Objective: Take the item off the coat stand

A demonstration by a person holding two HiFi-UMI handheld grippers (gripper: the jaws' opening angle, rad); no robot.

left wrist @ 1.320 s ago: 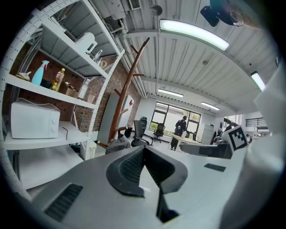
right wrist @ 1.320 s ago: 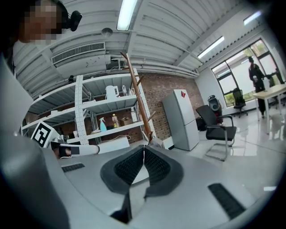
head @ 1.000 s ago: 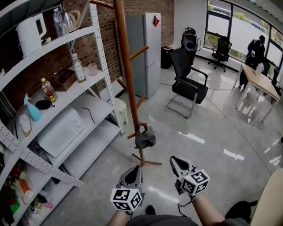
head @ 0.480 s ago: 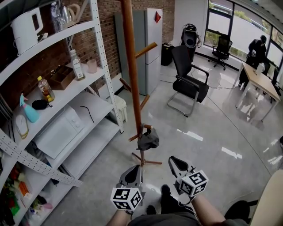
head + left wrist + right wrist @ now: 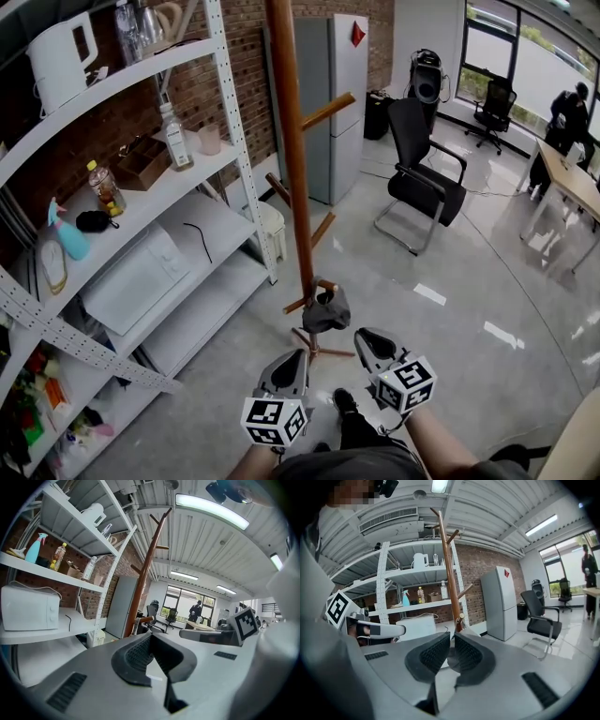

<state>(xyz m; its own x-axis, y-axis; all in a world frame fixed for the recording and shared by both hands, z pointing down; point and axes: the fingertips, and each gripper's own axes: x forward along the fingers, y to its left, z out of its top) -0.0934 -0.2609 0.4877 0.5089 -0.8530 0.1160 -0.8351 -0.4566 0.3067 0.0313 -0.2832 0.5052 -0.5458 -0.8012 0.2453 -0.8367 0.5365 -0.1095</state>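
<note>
A tall brown wooden coat stand [image 5: 292, 150] rises from the glossy floor. A dark grey cloth item [image 5: 326, 313] hangs on one of its lowest pegs. Both grippers are held low in front of the person, short of the item and apart from it. My left gripper [image 5: 286, 364] points at the stand's foot with its jaws together and empty. My right gripper [image 5: 367, 339] sits just right of and below the item, jaws shut with nothing between them. The left gripper view shows the left gripper [image 5: 151, 636] and the stand [image 5: 146, 573]. The right gripper [image 5: 451, 637] faces the stand [image 5: 450, 573] too.
White metal shelving [image 5: 141, 178] along the left holds a kettle [image 5: 58, 56], bottles and a microwave [image 5: 136, 277]. A grey fridge [image 5: 337, 94] stands behind the stand, a black chair [image 5: 427, 178] to the right, and a table with a person [image 5: 570, 112] far right.
The person has stepped toward the stand, a shoe now showing below the grippers. The stand and hanging item sit closer to both grippers. Both jaws have stayed together.
</note>
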